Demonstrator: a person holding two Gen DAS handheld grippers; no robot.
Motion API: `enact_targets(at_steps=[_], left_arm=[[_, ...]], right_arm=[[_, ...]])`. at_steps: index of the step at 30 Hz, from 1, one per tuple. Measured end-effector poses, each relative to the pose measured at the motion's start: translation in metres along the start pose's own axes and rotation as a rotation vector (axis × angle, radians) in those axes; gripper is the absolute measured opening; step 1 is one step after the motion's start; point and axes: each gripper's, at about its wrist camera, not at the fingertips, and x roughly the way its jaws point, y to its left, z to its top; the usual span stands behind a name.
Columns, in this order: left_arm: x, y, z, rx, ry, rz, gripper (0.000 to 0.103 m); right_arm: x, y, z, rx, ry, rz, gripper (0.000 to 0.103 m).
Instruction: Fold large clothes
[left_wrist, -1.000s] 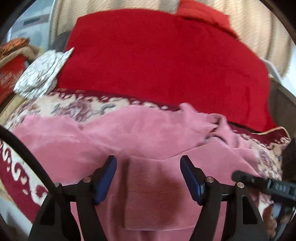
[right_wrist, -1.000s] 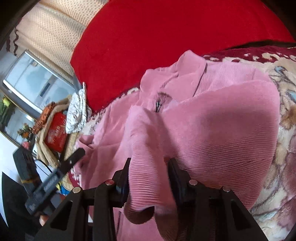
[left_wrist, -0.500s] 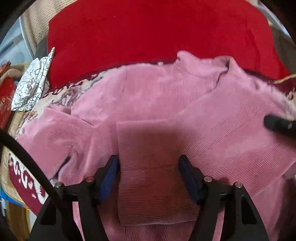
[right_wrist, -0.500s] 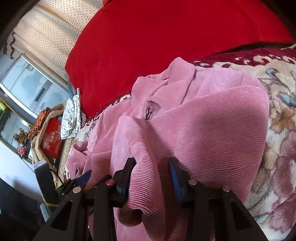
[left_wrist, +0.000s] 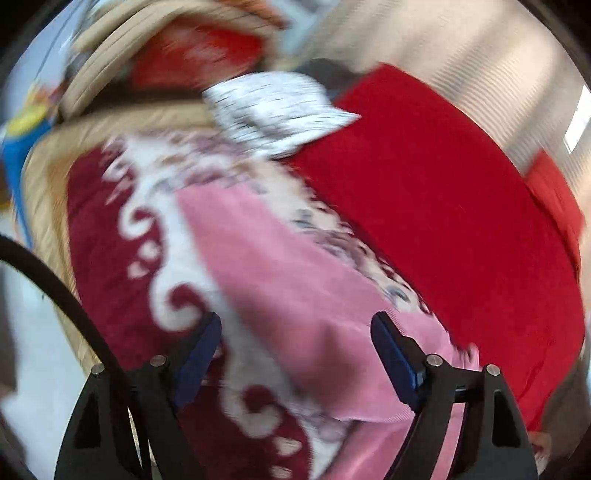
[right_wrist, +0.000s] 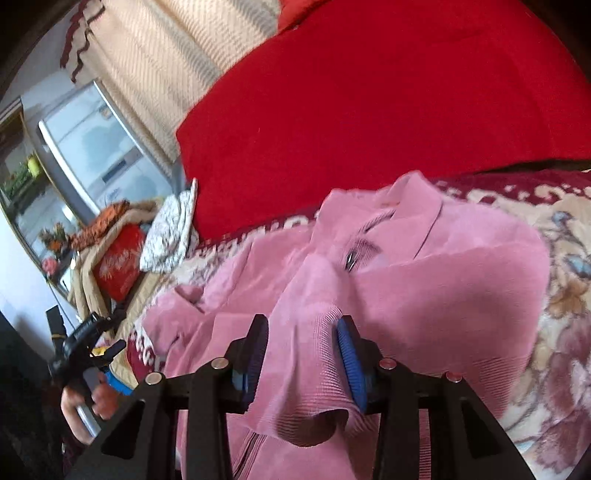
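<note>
A pink corduroy garment (right_wrist: 443, 295) lies spread on a floral blanket, zipper and collar toward the red cushion. My right gripper (right_wrist: 301, 325) is shut on a raised fold of its fabric, which bunches between the blue pads and hangs below them. In the blurred left wrist view, my left gripper (left_wrist: 295, 325) hovers over the garment's (left_wrist: 277, 277) left edge. Its jaws are opening wide and the pads press on nothing. The left gripper (right_wrist: 88, 343) also shows at the far left of the right wrist view, held by a hand.
A big red cushion (right_wrist: 369, 110) backs the bed. A white patterned cloth (left_wrist: 273, 110) lies at its left end, with a red bag (right_wrist: 118, 266) and tan bedding beyond. The maroon floral blanket (left_wrist: 110, 240) reaches the bed's left edge.
The left gripper let go of the flat pink sleeve piece, swung quickly left and rolled, with its jaws wider. The right gripper rose slightly, still gripping the fold.
</note>
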Motion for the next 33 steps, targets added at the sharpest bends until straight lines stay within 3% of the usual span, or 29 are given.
enact_targets(at_steps=[4,7,10,16,19,22,23,25,31,33], left_arm=[[0.005,0.013,0.002,-0.071,0.045,-0.067,0.083],[0.030,0.019,0.010,-0.120,0.065,-0.094,0.082],[0.061,0.028,0.020,-0.173,0.115,-0.130,0.070],[0.112,0.047,0.030,-0.264,0.205,-0.105,0.045],[0.110,0.044,0.032,-0.245,0.189,-0.091,0.034],[0.108,0.037,0.031,-0.194,0.176,-0.064,0.012],[0.106,0.033,0.030,-0.168,0.168,-0.055,0.009],[0.101,0.029,0.031,-0.141,0.149,-0.047,0.006],[0.066,0.004,0.036,-0.039,0.042,-0.125,0.003],[0.050,0.000,0.035,-0.033,0.003,-0.196,0.002]], right_arm=[[0.029,-0.009,-0.007,0.045,0.128,-0.048,0.043],[0.032,-0.021,-0.007,0.092,0.143,-0.035,0.042],[0.031,-0.027,-0.007,0.125,0.147,-0.015,0.042],[0.034,-0.024,-0.008,0.116,0.154,-0.023,0.042],[0.033,-0.026,-0.006,0.125,0.159,-0.018,0.042],[0.034,-0.026,-0.006,0.126,0.161,-0.018,0.042],[0.035,-0.026,-0.006,0.125,0.162,-0.019,0.042],[0.034,-0.025,-0.006,0.124,0.162,-0.021,0.042],[0.034,-0.026,-0.006,0.130,0.164,-0.013,0.042],[0.034,-0.026,-0.006,0.129,0.163,-0.014,0.042]])
